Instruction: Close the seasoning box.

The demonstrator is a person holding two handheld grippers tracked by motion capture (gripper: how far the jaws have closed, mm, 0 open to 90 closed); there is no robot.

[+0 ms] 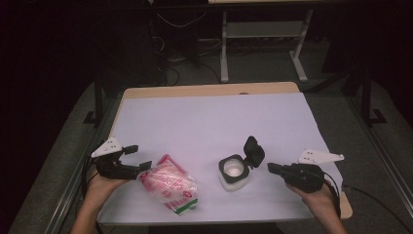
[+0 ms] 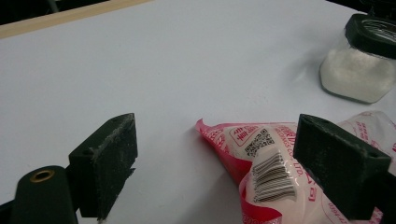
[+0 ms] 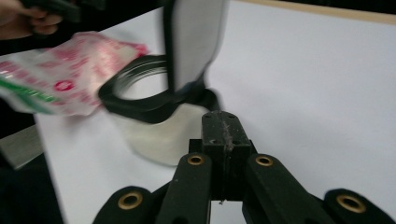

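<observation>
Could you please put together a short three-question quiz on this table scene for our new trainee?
1. True or false: the left gripper is shut on the pink bag.
2. The jar's flip lid is: A) closed, B) open and standing up, C) lying on the table apart from it.
3. How do the right gripper's jaws stand?

Key:
1. False: its jaws are apart at the bag's corner.
2. B.
3. Closed together, holding nothing, just short of the jar.
</observation>
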